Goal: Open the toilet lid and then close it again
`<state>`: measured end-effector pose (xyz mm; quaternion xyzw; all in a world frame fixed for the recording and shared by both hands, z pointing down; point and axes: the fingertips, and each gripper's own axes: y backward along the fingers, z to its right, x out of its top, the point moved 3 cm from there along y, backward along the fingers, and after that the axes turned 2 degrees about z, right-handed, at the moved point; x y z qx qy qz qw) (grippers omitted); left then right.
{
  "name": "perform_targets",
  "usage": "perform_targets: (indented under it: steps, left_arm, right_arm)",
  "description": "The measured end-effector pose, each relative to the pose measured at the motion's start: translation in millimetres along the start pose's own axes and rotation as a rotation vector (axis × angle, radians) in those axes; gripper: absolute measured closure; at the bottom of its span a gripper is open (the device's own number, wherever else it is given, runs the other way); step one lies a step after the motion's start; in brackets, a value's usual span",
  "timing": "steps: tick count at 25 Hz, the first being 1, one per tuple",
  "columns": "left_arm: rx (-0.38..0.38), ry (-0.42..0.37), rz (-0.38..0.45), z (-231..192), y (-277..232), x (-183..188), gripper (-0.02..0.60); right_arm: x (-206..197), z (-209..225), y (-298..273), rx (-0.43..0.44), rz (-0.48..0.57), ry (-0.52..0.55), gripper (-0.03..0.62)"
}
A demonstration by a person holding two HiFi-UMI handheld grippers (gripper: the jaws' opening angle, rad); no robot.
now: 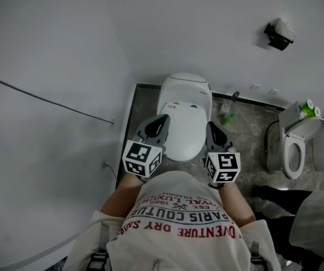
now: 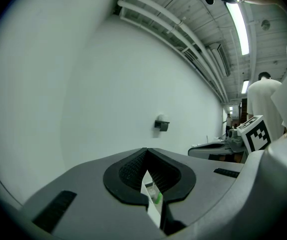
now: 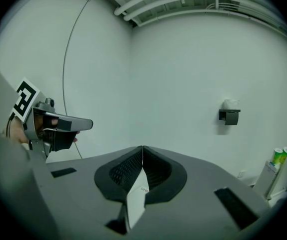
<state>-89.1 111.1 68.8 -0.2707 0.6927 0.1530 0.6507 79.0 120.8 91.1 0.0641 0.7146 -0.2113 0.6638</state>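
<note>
The white toilet (image 1: 182, 130) stands against the back wall with its lid (image 1: 180, 137) down. In the head view my left gripper (image 1: 161, 119) hangs over the lid's left edge and my right gripper (image 1: 211, 126) over its right edge; whether either touches the lid I cannot tell. In the left gripper view the left gripper (image 2: 146, 150) has its jaws together at the tips with nothing held. The right gripper (image 3: 142, 148) is likewise shut and empty in its own view. Each gripper sees the other: the right gripper (image 2: 251, 134), the left gripper (image 3: 53, 126).
A second toilet (image 1: 293, 151) with its lid raised stands at the right, with green bottles (image 1: 307, 108) on its tank. A paper holder (image 1: 278, 35) hangs on the back wall. A green bottle (image 1: 227, 118) lies on the floor. A person's dark legs (image 1: 280, 199) are at the right.
</note>
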Motion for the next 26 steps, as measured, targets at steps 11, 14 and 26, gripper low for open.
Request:
perform_targets:
  steps: [11,14,26]
  left_arm:
    - [-0.003,0.003,-0.005,2.5,0.4,-7.2,0.574]
    - [-0.017,-0.002,-0.012,4.4,1.0,-10.0,0.574]
    - [-0.040,-0.023,-0.026,11.4,-2.0,-13.6,0.574]
  right_arm:
    - [-3.7,-1.1,0.3,0.019,-0.020,0.004,0.580]
    - [-6.5,-2.6,0.2,0.022,-0.027,-0.006,0.580]
    - [-11.3,-0.3,-1.1,0.019,-0.042,-0.017,0.580]
